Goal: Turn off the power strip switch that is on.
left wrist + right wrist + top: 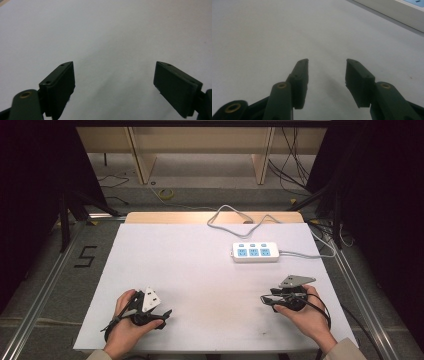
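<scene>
Power strip (255,252) is the thing nearest your right hand-held gripper (264,300): a white bar with three blue socket faces and a row of small blue buttons, lying flat on the white surface (200,270) towards its far right, its grey cable (235,217) looping off the far edge. It sits beyond and slightly to the left of your right hand, with bare surface between.

Your right hand-held gripper has its jaws spread wide with nothing between them, pointing left across the surface; in the right gripper view the strip's white edge (397,12) crosses the upper right corner, so I judge you are aimed past it. Turn your wrist until the strip sits squarely between the pads (300,80), then approach low and level.

Take it across its narrow width rather than its length, near the middle, and keep the pads off the buttons. Expect the cable to tug as the strip moves.

Your left hand-held gripper (159,317) rests low near the front left, jaws wide apart and empty, well away from the strip.
</scene>
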The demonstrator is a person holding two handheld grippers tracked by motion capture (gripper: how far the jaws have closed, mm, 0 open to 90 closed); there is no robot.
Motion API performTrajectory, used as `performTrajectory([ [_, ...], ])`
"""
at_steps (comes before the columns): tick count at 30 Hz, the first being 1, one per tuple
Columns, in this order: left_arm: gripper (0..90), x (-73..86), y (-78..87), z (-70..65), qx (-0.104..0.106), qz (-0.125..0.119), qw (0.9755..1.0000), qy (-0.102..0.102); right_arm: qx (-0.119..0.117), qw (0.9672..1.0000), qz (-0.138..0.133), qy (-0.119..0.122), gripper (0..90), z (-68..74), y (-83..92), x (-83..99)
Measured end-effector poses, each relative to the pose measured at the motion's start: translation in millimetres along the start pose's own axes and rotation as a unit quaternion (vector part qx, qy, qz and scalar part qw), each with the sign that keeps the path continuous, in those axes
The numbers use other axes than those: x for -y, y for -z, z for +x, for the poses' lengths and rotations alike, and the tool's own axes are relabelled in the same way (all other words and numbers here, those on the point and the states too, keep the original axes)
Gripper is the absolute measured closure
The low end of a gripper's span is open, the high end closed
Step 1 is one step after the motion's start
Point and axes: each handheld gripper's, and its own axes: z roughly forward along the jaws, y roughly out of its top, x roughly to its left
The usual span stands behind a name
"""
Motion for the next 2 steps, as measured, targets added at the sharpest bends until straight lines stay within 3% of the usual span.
performTrajectory([
  [2, 16.9, 0.4, -0.4, 0.9, -0.001, 0.001, 1.0, -0.001, 0.0, 1.0, -0.001, 0.003, 51.5, 0.1, 0.0, 1.0],
])
